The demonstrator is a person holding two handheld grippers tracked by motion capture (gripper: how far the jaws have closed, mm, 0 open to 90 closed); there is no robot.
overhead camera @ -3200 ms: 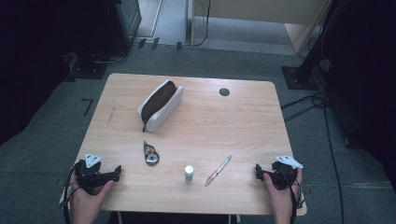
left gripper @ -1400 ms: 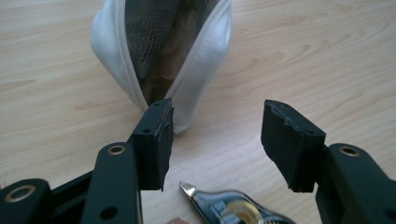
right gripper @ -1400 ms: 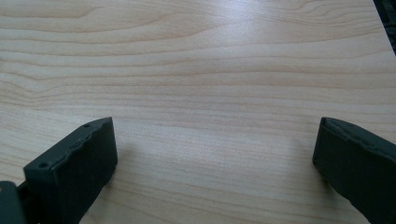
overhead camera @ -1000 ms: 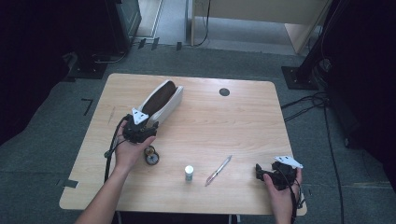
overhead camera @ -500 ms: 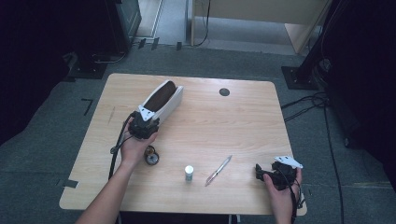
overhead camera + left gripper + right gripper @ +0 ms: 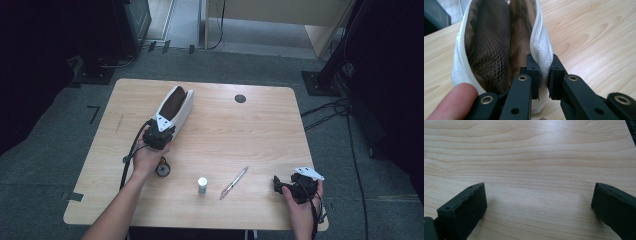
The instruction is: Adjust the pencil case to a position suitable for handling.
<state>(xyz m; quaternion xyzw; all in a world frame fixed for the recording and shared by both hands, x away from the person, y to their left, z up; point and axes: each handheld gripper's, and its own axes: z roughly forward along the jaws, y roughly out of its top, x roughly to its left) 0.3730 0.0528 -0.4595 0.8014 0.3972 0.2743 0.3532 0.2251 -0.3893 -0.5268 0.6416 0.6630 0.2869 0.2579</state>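
A white zip pouch (image 6: 176, 106) with a brown mesh lining lies open on the wooden table (image 6: 250, 135), left of middle. My left gripper (image 6: 161, 131) sits at the pouch's near end. In the left gripper view its jaws are shut on the pouch's right zip edge (image 6: 544, 60), one jaw inside the pouch (image 6: 486, 45) and one outside. My right gripper (image 6: 278, 184) rests near the table's front right corner, held in a hand. Its fingers (image 6: 466, 205) stand wide apart over bare wood, with nothing between them.
A pen (image 6: 234, 182) lies at front middle, with a small white-capped bottle (image 6: 202, 185) to its left. A round dark object (image 6: 162, 170) sits under the left forearm. A black disc (image 6: 240, 98) is at the back of the table. Cables trail on the floor at right.
My left gripper came from the front left corner up to the pouch and has closed on its near right edge. The right gripper has stayed in place.
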